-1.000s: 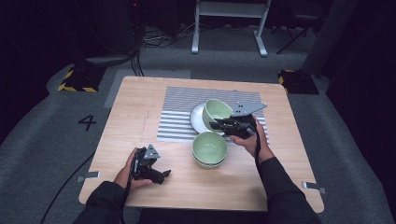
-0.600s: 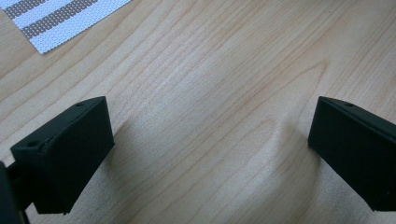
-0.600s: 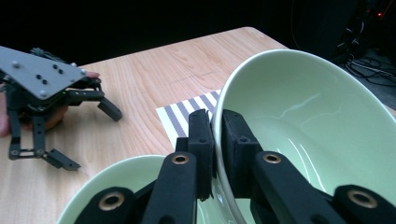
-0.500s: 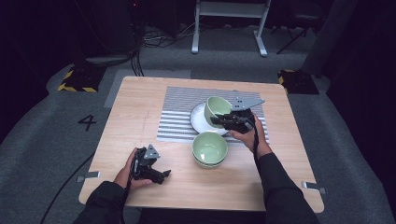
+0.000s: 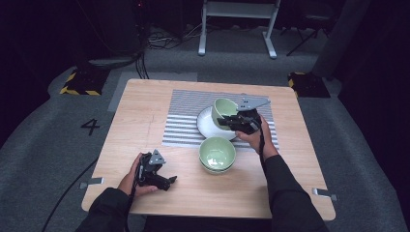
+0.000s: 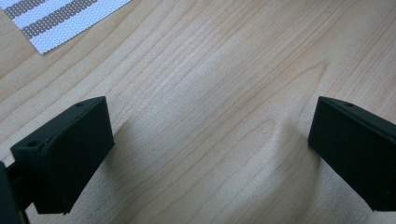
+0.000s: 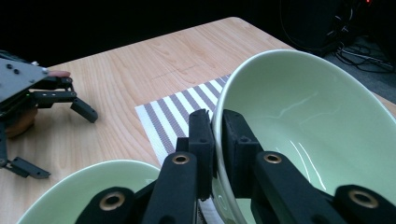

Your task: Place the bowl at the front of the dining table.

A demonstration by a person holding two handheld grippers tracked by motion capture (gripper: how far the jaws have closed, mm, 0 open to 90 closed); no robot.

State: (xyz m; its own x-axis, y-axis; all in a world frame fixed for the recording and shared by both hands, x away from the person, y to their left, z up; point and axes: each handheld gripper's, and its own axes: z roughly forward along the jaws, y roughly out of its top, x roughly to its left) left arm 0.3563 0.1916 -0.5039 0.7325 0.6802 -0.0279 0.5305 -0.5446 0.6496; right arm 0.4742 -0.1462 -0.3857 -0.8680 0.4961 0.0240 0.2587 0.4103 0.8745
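Right claw [image 5: 231,122]: clamped on the rim of a pale green bowl [image 5: 224,110], one jaw inside the wall and one outside, as the right gripper view shows with the pads pressed against the rim [image 7: 219,140]. The bowl is tilted and sits above a white plate [image 5: 208,124], which lies directly beneath the claw on a striped mat [image 5: 186,116]. Whether the bowl's base touches the plate cannot be told.

A stack of green bowls [image 5: 217,153] stands on the worktop [image 5: 140,111] just on the person's side of the right claw, at the mat's near edge and apart from the held bowl. In the right gripper view its rim [image 7: 93,186] appears just below the jaws.

Left claw [image 5: 170,181]: jaws wide apart, nothing between them. The left gripper view shows bare wood between the two pads [image 6: 70,149], with a corner of the mat [image 6: 56,21] further ahead. This claw rests low on the worktop, well apart from the bowls and the right claw.
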